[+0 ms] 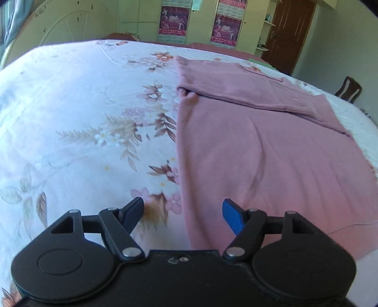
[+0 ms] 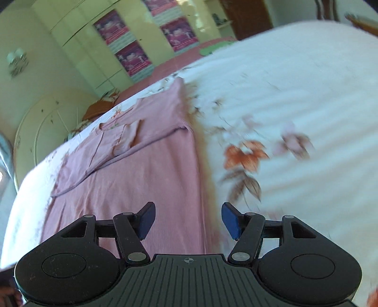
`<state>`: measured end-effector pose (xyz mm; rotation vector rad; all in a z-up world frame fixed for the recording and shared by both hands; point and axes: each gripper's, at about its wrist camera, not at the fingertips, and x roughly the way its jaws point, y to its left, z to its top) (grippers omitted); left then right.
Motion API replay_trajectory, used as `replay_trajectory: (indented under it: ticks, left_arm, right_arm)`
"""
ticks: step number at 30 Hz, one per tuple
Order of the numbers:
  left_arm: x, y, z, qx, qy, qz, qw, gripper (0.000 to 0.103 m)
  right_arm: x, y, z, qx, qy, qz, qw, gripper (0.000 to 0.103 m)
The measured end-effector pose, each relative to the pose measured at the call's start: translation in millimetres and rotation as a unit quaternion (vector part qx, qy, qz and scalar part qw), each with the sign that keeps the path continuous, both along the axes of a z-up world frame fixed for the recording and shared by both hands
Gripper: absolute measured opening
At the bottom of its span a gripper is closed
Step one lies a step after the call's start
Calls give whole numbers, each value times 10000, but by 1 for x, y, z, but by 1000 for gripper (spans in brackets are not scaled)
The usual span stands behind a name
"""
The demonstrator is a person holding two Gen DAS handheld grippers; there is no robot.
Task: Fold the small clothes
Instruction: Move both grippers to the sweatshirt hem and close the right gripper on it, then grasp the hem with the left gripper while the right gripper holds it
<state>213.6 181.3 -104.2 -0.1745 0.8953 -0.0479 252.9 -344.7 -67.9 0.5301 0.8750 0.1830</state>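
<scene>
Shirt [image 1: 271, 146] lies flat on the bedsheet [image 1: 82, 106], both sleeves folded in across its chest. My left gripper [image 1: 183, 215] hangs spread over the shirt's left edge near the hem, my right gripper [image 2: 188, 219] spread over its right edge, neither pinching cloth. Grabbing only 1 layer, or unevenly, could skew the next fold.

Garment [image 1: 271, 153] flat on bedsheet [image 1: 82, 106], wardrobe [image 1: 200, 21] behind bed
</scene>
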Motion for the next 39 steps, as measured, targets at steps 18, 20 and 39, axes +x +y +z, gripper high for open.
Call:
replay_trajectory:
  ticks: [18, 20, 39]
  left_arm:
    - [-55, 34, -26, -2739, 10, 226, 9615, 55]
    - [-41, 33, -26, -2822, -5, 221, 9591, 61]
    - [-36, 7, -18, -2141, 21, -55, 9768, 66]
  right_arm:
    - [-100, -3, -29, 1424, 340, -334, 9887, 61]
    - [-91, -5, -30, 1464, 327, -431, 9877, 61]
    - [-75, 0, -43, 1602, 491, -215, 9856, 17]
